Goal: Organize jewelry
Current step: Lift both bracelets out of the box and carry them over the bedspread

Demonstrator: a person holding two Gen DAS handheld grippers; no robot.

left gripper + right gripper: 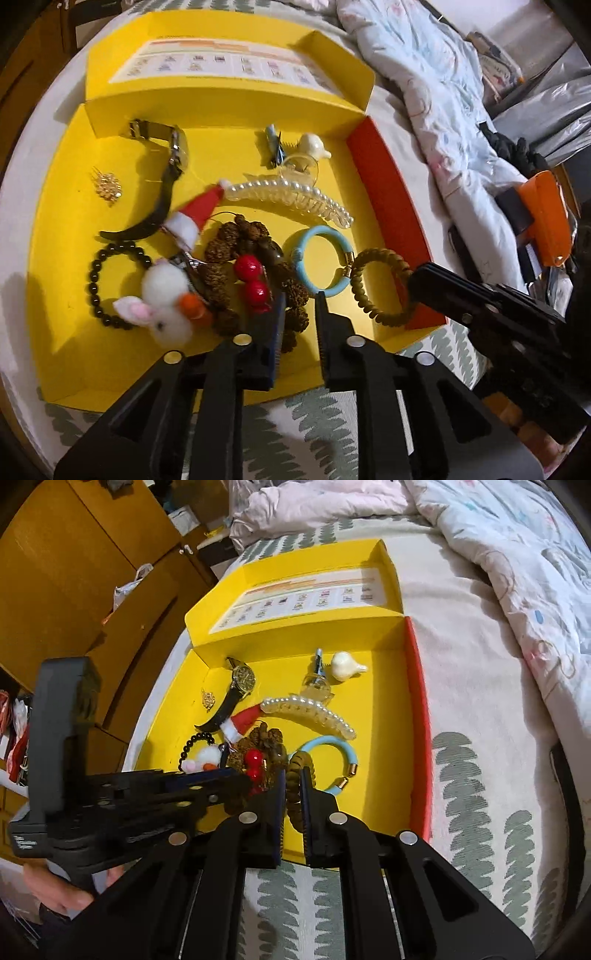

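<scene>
Left wrist view: a yellow box (55, 236) with a red side wall lies open on a patterned bedspread (314, 424), its lid folded back. Inside lie a wristwatch (173, 162), a small gold brooch (108, 185), a pearl hair claw (291, 201), a white bird-shaped piece (312, 147) next to a blue clip (274, 146), a black bead bracelet (96, 280), a plush rabbit (166, 302), a little Santa hat (195, 218), a brown seed-bead strand (229, 240) with two red beads (251, 280) lying on it, a light blue bangle (321, 254) and a tan coiled bracelet (380, 288). The left gripper (301, 306) hangs over the near end of the seed beads. Its jaws stand slightly apart, with nothing pinched between them. The right gripper (417, 284) enters from the right side, its tip at the tan coiled bracelet.

Right wrist view: the right gripper (293, 779) has its jaws pressed together on the tan coiled bracelet (295, 775), which sits edge-on between the pads, over the near part of the box (391, 701), just beside the light blue bangle (332, 746). The left gripper (243, 775) reaches in from the left side to the red beads (253, 762). A hand (66, 890) holds its handle at the lower left.
</scene>
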